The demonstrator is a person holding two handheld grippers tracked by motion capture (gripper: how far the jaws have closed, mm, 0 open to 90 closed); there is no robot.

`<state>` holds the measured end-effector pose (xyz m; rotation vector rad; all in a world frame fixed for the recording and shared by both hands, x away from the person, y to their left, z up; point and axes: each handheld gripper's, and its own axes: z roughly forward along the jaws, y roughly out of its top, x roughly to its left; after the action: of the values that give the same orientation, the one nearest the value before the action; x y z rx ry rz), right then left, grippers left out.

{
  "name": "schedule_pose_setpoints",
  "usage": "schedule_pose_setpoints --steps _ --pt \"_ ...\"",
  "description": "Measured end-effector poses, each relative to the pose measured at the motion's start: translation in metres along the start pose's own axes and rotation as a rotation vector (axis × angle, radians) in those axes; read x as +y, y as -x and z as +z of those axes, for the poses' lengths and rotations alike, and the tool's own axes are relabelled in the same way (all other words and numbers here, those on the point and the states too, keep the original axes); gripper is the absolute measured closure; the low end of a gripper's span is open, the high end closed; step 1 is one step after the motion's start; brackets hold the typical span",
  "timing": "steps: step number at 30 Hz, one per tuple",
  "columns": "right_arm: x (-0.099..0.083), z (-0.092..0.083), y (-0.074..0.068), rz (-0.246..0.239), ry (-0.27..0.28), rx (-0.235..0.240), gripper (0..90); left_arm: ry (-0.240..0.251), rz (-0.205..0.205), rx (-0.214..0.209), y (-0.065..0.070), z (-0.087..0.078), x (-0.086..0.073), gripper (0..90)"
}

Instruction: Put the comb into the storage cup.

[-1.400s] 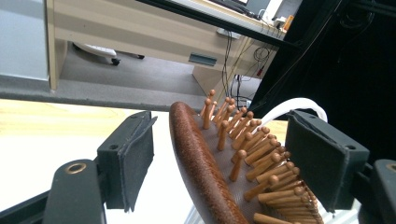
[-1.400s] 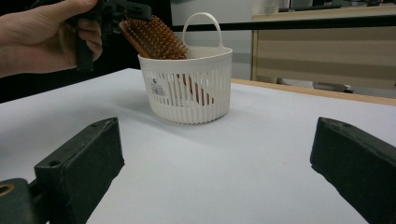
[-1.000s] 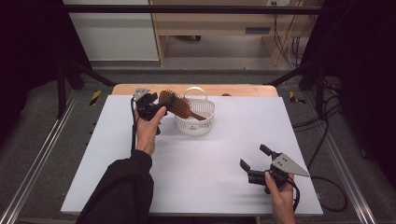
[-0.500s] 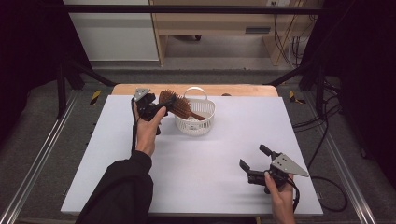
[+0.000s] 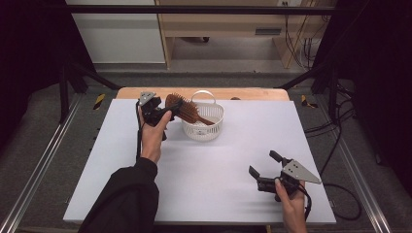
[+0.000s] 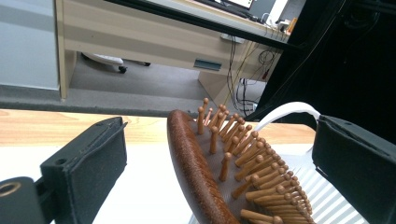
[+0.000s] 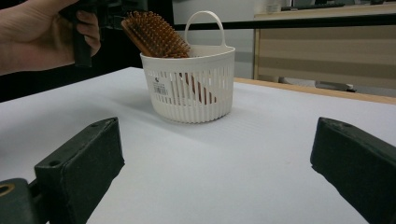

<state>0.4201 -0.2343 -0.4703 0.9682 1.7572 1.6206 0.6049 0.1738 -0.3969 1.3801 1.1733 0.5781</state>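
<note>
A brown hairbrush leans in a white slatted basket at the back of the table, handle down inside and bristled head sticking out over the rim to the left. My left gripper is around that head. Its jaws have just been opening, and in the left gripper view the brush head stands between the pads with a gap on each side. My right gripper rests near the front right of the table, open with nothing in it. It faces the basket and brush.
The white tabletop has a bare wooden strip along its far edge, just behind the basket. A black cable trails off the right side. Metal frame rails run along both sides of the table.
</note>
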Motion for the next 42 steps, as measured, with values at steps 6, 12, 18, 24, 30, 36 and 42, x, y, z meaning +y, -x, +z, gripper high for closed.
schedule_pose_setpoints --steps 6,12,18,24,30,36,42 --pt "0.000 0.000 0.000 0.002 0.000 0.003 2.6 -0.003 0.005 0.003 -0.001 -0.001 0.000 3.2" --pt "0.000 0.000 0.000 0.003 -0.001 0.002 2.6 -0.001 0.006 0.002 -0.001 -0.002 0.000 3.2" --pt "0.000 0.000 0.000 0.002 -0.001 0.001 2.6 0.008 0.034 0.007 0.001 -0.005 0.001 3.1" --pt "0.000 0.000 -0.001 0.002 -0.002 0.003 2.6 0.011 0.055 0.010 0.004 -0.007 0.001 3.1" --pt "0.000 0.000 -0.001 0.001 -0.001 0.003 2.6 0.017 0.075 0.020 0.007 -0.010 0.002 3.4" --pt "0.000 0.001 -0.002 0.002 -0.002 0.004 2.6 0.023 0.097 0.006 0.011 -0.017 0.002 3.7" --pt "0.000 0.001 -0.002 0.001 -0.001 0.004 2.7 0.030 0.117 0.011 0.013 -0.022 0.004 2.4"
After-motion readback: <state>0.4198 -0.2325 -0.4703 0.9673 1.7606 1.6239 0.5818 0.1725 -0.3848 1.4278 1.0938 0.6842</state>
